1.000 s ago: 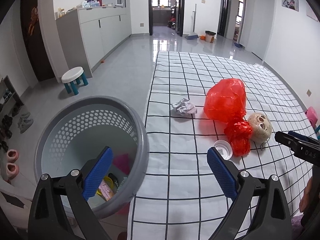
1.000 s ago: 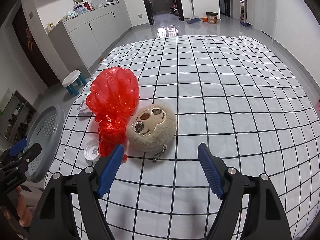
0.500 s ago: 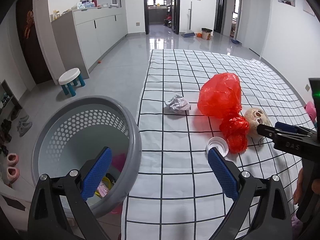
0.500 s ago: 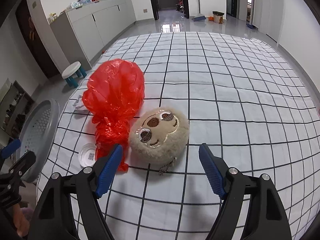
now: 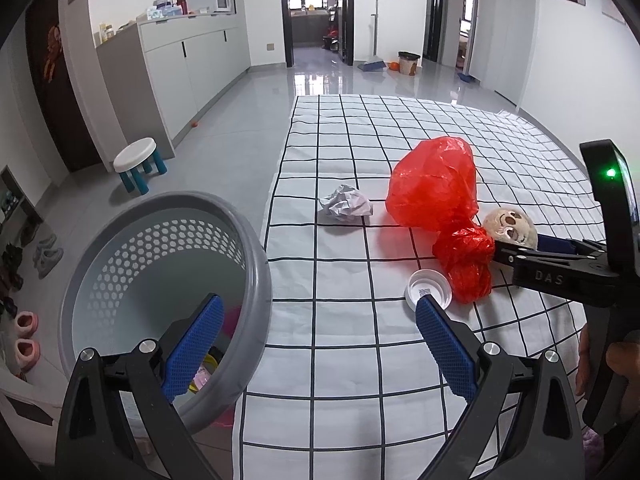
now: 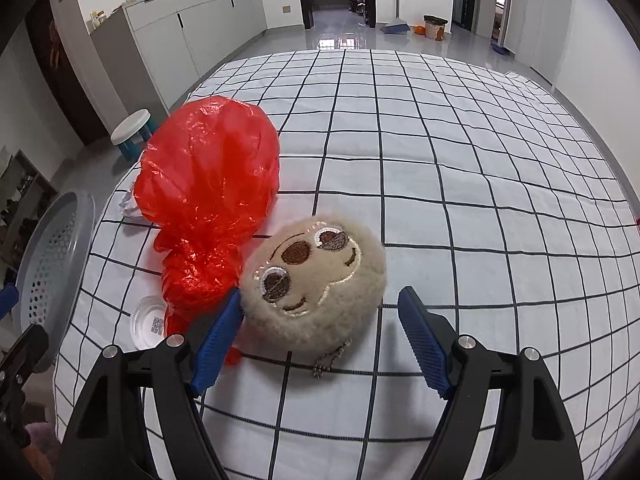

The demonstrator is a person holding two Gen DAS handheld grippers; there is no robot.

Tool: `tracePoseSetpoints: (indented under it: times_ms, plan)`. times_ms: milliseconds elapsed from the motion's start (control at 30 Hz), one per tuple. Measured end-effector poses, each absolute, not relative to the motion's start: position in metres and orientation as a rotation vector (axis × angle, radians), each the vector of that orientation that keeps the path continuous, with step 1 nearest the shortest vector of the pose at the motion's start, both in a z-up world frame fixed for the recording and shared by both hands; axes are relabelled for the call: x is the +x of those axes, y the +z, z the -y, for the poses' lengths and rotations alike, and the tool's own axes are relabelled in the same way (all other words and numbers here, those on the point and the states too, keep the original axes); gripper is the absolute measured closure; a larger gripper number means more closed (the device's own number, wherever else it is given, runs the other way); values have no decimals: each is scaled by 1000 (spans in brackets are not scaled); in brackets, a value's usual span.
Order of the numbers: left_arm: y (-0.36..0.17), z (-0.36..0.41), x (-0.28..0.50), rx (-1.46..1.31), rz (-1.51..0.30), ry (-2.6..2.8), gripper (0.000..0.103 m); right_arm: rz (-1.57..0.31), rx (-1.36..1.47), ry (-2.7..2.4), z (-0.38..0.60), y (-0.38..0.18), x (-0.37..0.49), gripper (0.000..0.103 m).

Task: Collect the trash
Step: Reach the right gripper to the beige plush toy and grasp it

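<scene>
A red plastic bag [image 5: 436, 188] [image 6: 208, 184] lies on the checked white bed sheet [image 5: 344, 364]. A crumpled paper ball [image 5: 346, 209] lies to its left, and a small white lid [image 5: 429, 291] [image 6: 149, 322] sits in front of its knotted end. A beige plush face toy [image 6: 314, 284] [image 5: 509, 227] touches the bag. My right gripper [image 6: 320, 334] is open, its jaws on either side of the plush toy. My left gripper [image 5: 318, 344] is open and empty, over the bed edge beside the grey perforated basket [image 5: 256, 240] [image 6: 52, 248].
The basket stands on the floor left of the bed with some trash inside. A white and teal stool [image 5: 138, 158] stands beyond it. Grey cabinets [image 5: 192, 56] line the left wall. Shoes [image 5: 26, 334] lie at the far left.
My right gripper has moved forward until its open jaws straddle the plush toy. My left gripper has shifted slightly, staying open by the basket.
</scene>
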State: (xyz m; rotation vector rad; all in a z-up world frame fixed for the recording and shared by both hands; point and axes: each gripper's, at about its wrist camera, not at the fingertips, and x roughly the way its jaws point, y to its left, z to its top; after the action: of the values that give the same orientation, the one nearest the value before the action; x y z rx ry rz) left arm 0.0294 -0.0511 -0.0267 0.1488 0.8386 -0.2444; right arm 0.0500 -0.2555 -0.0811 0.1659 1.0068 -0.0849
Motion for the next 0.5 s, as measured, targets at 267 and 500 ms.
tracePoseSetpoints:
  times_ms: [267,500]
  plan:
    - [-31,60,27,167,-845,-260,8,-993,170,-74,254,-81,56,32]
    - [-35,64,28,155,-863,-278,8,-965,225,-57,262,-72,49,41]
